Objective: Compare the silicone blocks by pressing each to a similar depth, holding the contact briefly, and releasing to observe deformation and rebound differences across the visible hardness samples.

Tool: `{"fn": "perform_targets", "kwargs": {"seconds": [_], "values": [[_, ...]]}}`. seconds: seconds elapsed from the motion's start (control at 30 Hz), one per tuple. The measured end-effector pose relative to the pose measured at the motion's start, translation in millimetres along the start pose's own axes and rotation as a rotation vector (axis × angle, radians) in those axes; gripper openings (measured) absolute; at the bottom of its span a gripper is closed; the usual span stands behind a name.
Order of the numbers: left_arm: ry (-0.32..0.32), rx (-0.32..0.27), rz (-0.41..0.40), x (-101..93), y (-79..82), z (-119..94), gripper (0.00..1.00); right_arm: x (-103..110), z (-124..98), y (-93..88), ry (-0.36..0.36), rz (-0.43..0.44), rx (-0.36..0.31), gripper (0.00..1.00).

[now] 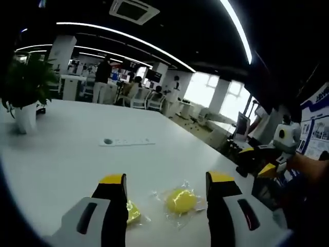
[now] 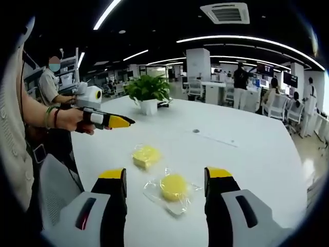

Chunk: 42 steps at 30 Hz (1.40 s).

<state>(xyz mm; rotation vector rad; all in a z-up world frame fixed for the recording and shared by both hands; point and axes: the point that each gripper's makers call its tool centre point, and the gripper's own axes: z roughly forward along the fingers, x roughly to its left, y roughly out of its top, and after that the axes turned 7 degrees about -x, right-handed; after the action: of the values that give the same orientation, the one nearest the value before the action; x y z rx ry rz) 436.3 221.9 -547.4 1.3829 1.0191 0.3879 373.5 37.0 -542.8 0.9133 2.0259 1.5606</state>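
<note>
- Your right gripper [image 2: 164, 193] fingers apart above round block [image 2: 174, 186]; left gripper [image 1: 167, 198] too.
- Neither touches round or square block [image 2: 146, 156] (both bagged); pressing apparently undone.

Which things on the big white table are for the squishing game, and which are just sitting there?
For the job:
- round yellow block in its clear wrapper
- square yellow block in its clear wrapper
- left gripper
- right gripper

Just lying about:
- potted plant
- white strip flat on the table
</note>
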Motion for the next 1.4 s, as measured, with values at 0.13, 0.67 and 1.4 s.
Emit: {"fn": "perform_targets", "kwargs": {"seconds": [0.13,0.67,1.4], "values": [[-0.026,0.005,-0.006,-4.5,-1.1,-17,0.65,9,0,1.9,-0.008,0.030,-0.021,0.58],[0.009,0.043,-0.038,-5.8,-33.6,-91,0.70,29,-15,-46.8,-0.133,0.177,0.011,0.61],[0.147,0.017,-0.162,6.9,-54.6,-151,0.73,53,-31,-58.7,-0.168,0.260,-0.016,0.61]]}}
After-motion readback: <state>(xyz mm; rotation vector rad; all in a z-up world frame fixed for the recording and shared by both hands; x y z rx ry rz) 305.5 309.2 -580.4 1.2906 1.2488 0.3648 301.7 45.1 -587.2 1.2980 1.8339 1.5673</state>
